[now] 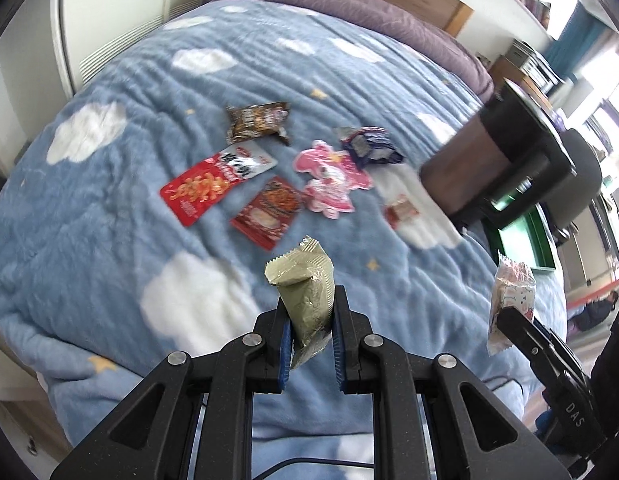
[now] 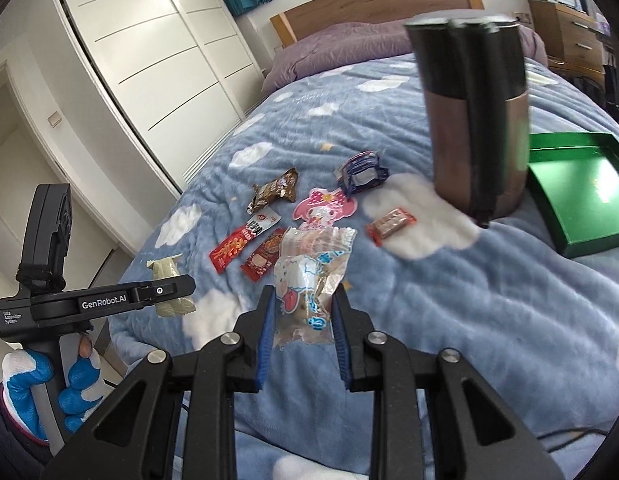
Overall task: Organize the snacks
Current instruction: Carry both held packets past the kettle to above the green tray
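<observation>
My left gripper (image 1: 311, 312) is shut on an olive-green snack packet (image 1: 305, 292), held above the blue cloud blanket (image 1: 109, 240); it shows in the right wrist view as the left gripper (image 2: 177, 290) with the olive packet (image 2: 169, 276). My right gripper (image 2: 303, 304) is shut on a clear cartoon-printed snack bag (image 2: 313, 272), seen from the left wrist view as the right gripper (image 1: 509, 316) with the bag (image 1: 511, 292). On the blanket lie a red noodle packet (image 1: 205, 188), a dark red packet (image 1: 269, 212), a pink character packet (image 1: 329, 180), a brown packet (image 1: 257, 120), a navy packet (image 1: 369, 144) and a small red-ended bar (image 2: 391, 224).
A tall brown and black canister (image 2: 477, 120) stands on the bed beside a green tray (image 2: 581, 184). A purple duvet (image 2: 349, 48) and wooden headboard (image 2: 369, 12) lie at the far end. White wardrobe doors (image 2: 149, 60) line the left. A gloved hand (image 2: 73, 396) holds the left gripper.
</observation>
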`<state>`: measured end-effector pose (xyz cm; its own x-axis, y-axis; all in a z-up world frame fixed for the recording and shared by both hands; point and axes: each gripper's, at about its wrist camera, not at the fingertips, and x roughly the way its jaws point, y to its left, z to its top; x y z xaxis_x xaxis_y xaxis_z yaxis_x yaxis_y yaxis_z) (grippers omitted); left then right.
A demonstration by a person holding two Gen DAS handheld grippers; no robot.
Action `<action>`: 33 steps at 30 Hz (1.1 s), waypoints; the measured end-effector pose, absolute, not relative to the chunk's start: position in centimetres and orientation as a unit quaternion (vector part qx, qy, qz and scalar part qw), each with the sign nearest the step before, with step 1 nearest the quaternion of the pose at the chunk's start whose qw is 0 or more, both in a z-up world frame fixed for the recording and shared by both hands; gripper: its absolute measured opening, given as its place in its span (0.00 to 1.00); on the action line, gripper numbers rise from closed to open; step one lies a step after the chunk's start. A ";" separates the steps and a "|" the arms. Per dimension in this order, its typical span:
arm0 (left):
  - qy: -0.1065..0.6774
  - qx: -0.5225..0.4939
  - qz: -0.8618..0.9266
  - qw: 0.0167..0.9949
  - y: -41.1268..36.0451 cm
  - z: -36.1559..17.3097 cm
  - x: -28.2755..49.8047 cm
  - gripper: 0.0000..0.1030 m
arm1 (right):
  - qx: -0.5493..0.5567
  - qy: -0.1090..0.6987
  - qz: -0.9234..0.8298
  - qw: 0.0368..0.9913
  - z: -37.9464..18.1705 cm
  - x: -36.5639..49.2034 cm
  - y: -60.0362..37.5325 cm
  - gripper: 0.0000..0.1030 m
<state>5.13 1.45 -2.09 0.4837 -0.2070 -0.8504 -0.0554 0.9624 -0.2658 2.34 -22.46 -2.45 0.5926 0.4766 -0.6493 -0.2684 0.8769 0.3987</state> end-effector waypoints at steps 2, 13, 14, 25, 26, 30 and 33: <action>0.505 -0.120 -0.056 0.853 0.2 -1.5 4.8 0.13 | 0.137 0.391 0.201 0.888 -2.0 1.6 -23.7 0.00; 0.502 -0.054 -0.116 0.855 -7.9 0.8 3.5 0.13 | 0.170 0.362 0.151 0.904 -1.2 -1.3 -30.0 0.00; 0.501 -0.047 -0.122 0.855 -8.8 1.0 3.5 0.13 | 0.172 0.361 0.146 0.905 -1.3 -1.5 -30.5 0.00; 0.499 0.014 -0.171 0.849 -15.8 1.8 4.0 0.13 | 0.190 0.349 0.093 0.913 -1.9 -2.7 -35.9 0.00; 0.498 0.018 -0.175 0.849 -16.4 1.9 4.1 0.13 | 0.192 0.348 0.088 0.913 -1.9 -2.7 -36.4 0.00; 0.494 0.036 -0.191 0.848 -18.8 2.2 4.7 0.13 | 0.198 0.346 0.074 0.914 -2.1 -2.5 -37.9 0.00; 0.489 0.048 -0.206 0.846 -20.9 2.6 5.3 0.13 | 0.202 0.345 0.063 0.914 -2.3 -2.1 -39.2 0.00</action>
<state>5.30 -20.91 2.64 0.4371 -0.3015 -0.8473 0.3953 0.9107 -0.1201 -2.08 -39.19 -2.29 0.7537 0.2551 -0.6057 0.0235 0.9105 0.4128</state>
